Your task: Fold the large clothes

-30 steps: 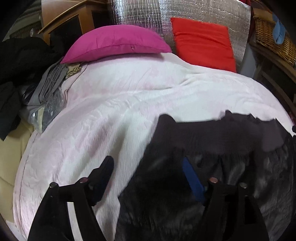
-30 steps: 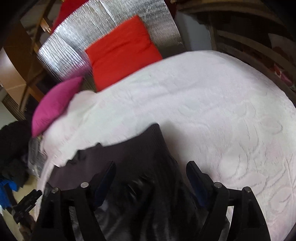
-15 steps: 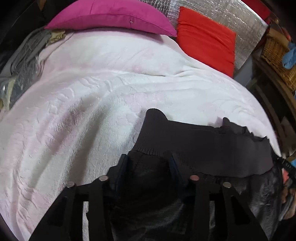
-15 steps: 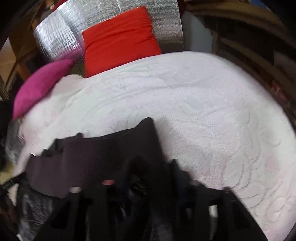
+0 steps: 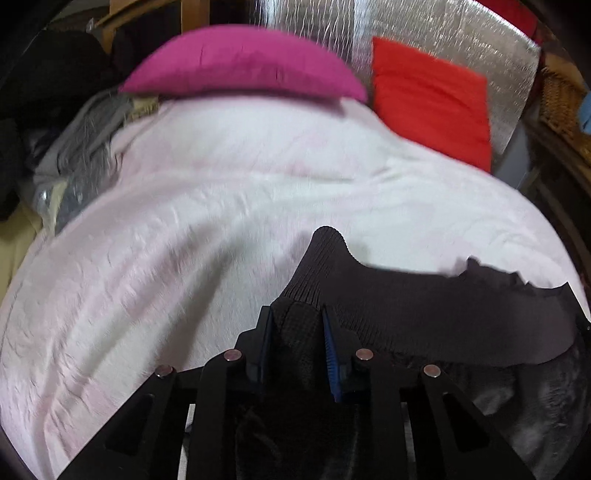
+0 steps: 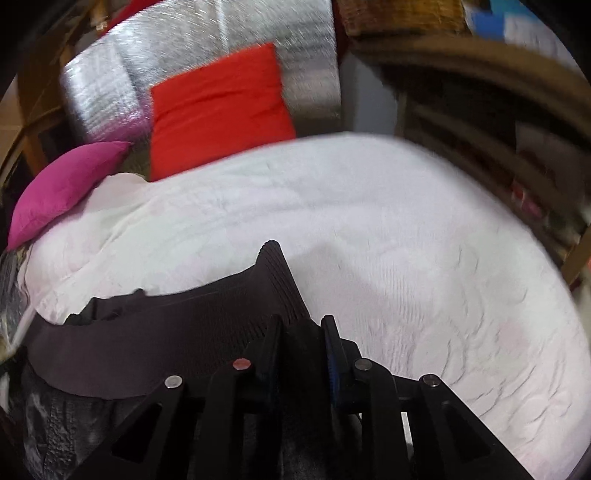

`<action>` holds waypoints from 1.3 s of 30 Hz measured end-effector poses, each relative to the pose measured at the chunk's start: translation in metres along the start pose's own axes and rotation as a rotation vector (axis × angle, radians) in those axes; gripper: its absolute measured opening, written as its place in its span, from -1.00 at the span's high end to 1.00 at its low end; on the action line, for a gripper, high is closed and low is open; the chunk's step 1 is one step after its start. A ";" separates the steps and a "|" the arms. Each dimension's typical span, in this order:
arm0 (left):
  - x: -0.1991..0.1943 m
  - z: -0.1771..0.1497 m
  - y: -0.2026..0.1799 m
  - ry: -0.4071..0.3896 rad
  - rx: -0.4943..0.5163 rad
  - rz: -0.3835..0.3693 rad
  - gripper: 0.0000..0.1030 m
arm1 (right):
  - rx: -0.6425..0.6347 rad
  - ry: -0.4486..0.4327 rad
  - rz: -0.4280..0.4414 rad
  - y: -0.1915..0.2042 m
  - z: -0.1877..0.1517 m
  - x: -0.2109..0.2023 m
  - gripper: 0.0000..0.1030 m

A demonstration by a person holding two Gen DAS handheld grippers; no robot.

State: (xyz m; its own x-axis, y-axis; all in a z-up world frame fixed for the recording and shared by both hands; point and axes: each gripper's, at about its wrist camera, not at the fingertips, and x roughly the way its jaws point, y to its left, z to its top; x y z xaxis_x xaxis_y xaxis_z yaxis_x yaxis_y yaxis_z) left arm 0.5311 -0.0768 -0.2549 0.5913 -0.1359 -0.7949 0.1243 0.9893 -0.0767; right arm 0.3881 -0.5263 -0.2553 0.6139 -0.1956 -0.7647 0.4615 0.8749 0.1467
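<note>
A large dark garment (image 5: 424, 306) with a ribbed purplish-grey hem band lies at the near edge of a pale pink bedspread (image 5: 221, 221). My left gripper (image 5: 297, 314) is closing its jaws, and a bunched fold at the band's left corner is pinched between the pads. In the right wrist view the same garment (image 6: 166, 325) stretches away to the left. My right gripper (image 6: 301, 325) is also closing, with the band's right corner squeezed between its pads. The garment's darker, fuzzy body hangs below the band, partly hidden by both grippers.
A magenta pillow (image 5: 240, 62) and a red cushion (image 5: 428, 96) lean against a silver foil sheet (image 5: 443, 33) at the bed's head. Grey clothes (image 5: 81, 147) are heaped at the left edge. A wicker basket (image 5: 557, 96) and wooden shelves (image 6: 480, 92) flank the right side.
Both grippers went from wide open over the garment to closed on the ribbed band's two corners. The band now stands up in a peak at each gripper.
</note>
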 end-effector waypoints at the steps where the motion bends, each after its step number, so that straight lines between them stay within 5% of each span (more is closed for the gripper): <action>1: 0.002 0.002 -0.001 0.001 -0.001 -0.003 0.48 | 0.023 0.014 0.013 -0.004 0.000 0.003 0.57; 5: -0.012 0.005 -0.001 -0.028 0.001 -0.026 0.38 | 0.069 0.040 0.049 -0.014 0.000 0.005 0.56; 10: -0.036 0.000 -0.016 -0.044 0.098 0.049 0.18 | 0.089 0.067 0.095 -0.019 -0.002 -0.006 0.36; 11: -0.042 -0.003 -0.019 -0.048 0.128 0.063 -0.01 | 0.094 0.074 0.098 -0.020 -0.003 -0.010 0.29; 12: -0.052 -0.007 -0.022 -0.052 0.163 0.089 -0.25 | 0.096 0.077 0.102 -0.022 -0.004 -0.016 0.17; 14: -0.071 -0.015 -0.023 -0.089 0.194 0.126 -0.34 | 0.096 0.067 0.119 -0.025 -0.008 -0.029 -0.38; 15: -0.083 -0.022 -0.021 -0.105 0.204 0.131 -0.36 | 0.101 0.044 0.122 -0.028 -0.010 -0.040 -0.43; 18: -0.105 -0.040 -0.005 -0.109 0.185 0.127 -0.52 | 0.093 0.006 0.134 -0.035 -0.015 -0.067 -0.43; 27: -0.134 -0.106 0.025 -0.082 0.139 0.177 -0.52 | 0.024 -0.060 0.144 -0.051 -0.056 -0.128 -0.42; 33: -0.141 -0.132 0.006 -0.085 0.192 0.144 -0.52 | -0.086 -0.032 0.189 -0.025 -0.090 -0.149 -0.19; 39: -0.150 -0.139 -0.003 -0.121 0.233 0.143 -0.52 | -0.170 0.015 0.182 -0.007 -0.115 -0.147 -0.19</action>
State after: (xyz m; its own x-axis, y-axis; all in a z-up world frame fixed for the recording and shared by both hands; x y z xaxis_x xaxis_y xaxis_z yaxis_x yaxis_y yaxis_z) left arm 0.3312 -0.0514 -0.2188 0.7050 -0.0154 -0.7090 0.2039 0.9619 0.1819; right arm 0.2209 -0.4522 -0.2158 0.6666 -0.0228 -0.7451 0.2291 0.9574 0.1757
